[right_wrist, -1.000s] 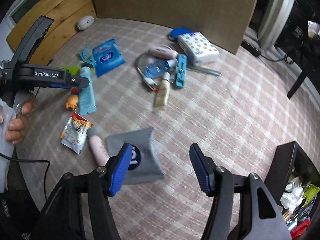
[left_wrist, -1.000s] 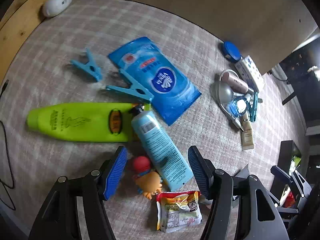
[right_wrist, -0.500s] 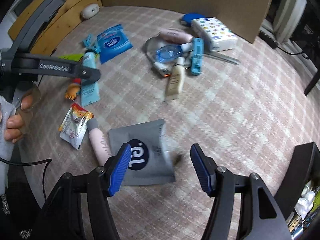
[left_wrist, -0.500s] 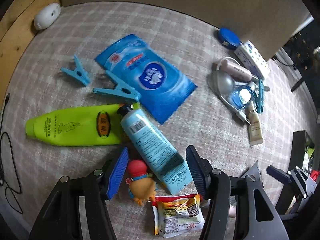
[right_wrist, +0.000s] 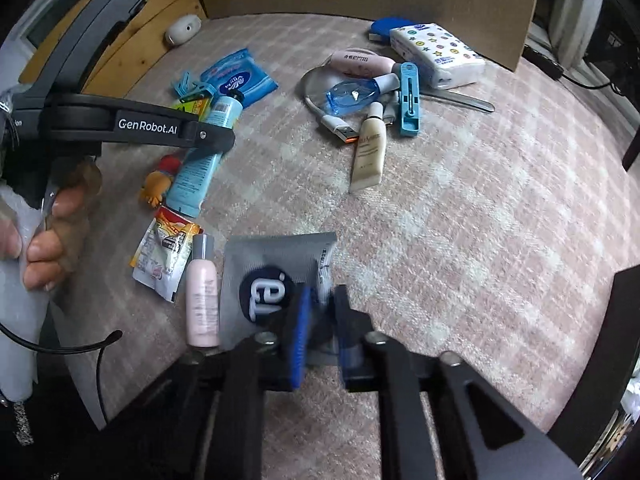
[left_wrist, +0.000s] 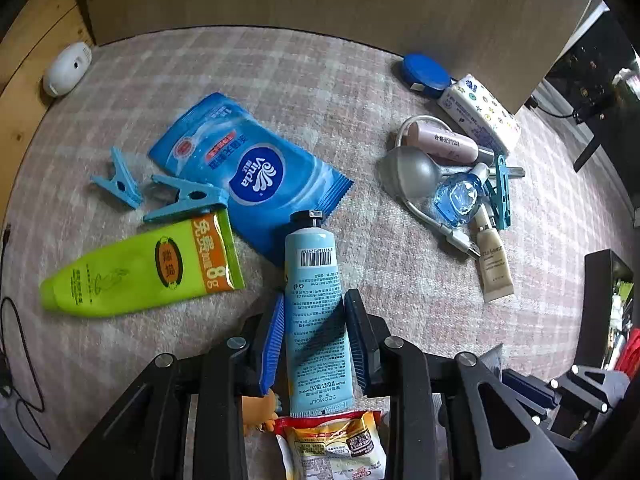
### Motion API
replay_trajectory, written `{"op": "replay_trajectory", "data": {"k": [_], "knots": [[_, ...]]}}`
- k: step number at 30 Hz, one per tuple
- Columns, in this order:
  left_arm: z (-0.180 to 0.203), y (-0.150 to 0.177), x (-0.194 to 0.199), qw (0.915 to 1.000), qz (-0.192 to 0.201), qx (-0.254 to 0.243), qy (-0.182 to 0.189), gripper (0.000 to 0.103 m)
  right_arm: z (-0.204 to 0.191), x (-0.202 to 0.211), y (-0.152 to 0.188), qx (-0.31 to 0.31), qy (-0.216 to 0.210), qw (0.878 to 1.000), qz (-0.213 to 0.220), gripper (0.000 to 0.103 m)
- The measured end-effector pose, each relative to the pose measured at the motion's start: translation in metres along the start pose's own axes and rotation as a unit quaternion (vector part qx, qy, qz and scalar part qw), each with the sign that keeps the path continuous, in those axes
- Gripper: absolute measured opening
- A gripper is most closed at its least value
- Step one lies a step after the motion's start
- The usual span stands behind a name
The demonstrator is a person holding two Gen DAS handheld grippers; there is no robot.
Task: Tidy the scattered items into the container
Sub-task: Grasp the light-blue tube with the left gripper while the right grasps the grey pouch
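A light blue hand cream tube (left_wrist: 314, 264) lies on the checked cloth with its black cap pointing away. My left gripper (left_wrist: 314, 300) points down over it; its jaws are closing and both blue pads touch the tube's sides. In the right wrist view the same tube (right_wrist: 200, 168) lies under the left gripper's black body. My right gripper (right_wrist: 320, 300) is shut on the near right edge of a grey pouch (right_wrist: 272, 256) with a dark round logo. The black container (left_wrist: 604, 300) stands at the cloth's right edge, also visible as a dark box (right_wrist: 624, 340).
A green tube (left_wrist: 140, 272), blue wipes pack (left_wrist: 248, 168) and two blue clips (left_wrist: 188, 200) lie to the left. A snack packet (left_wrist: 332, 448), orange toy (left_wrist: 260, 404) and pink bottle (right_wrist: 202, 296) lie near. Small bottles, a cable and a tissue pack (left_wrist: 480, 112) sit far right, by a cardboard wall.
My left gripper has shifted over the blue tube and its jaws have narrowed onto it. My right gripper's jaws have gone from wide to shut on the grey pouch's edge.
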State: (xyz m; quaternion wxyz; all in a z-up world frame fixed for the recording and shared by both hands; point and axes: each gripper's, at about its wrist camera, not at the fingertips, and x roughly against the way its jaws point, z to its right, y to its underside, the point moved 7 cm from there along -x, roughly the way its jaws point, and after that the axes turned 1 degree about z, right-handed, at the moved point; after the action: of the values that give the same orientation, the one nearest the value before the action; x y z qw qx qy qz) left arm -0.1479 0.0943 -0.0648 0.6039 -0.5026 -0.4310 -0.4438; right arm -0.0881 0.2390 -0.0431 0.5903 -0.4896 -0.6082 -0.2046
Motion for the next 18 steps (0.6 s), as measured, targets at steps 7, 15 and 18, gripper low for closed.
{"op": "replay_trajectory", "data": {"k": [7, 15, 18], "knots": [[-0.006, 0.005, 0.013, 0.9998, 0.008, 0.012, 0.017, 0.028, 0.004, 0.027, 0.001, -0.032, -0.005, 0.998, 0.045, 0.005], [0.045, -0.020, 0.052, 0.9974, 0.050, -0.027, 0.044, 0.028, 0.021, 0.077, -0.005, -0.066, 0.016, 0.992, 0.104, 0.004], [0.070, -0.009, 0.076, 0.9948, 0.061, -0.054, 0.061, 0.028, 0.039, 0.102, 0.001, -0.086, 0.024, 0.988, 0.128, 0.004]]}}
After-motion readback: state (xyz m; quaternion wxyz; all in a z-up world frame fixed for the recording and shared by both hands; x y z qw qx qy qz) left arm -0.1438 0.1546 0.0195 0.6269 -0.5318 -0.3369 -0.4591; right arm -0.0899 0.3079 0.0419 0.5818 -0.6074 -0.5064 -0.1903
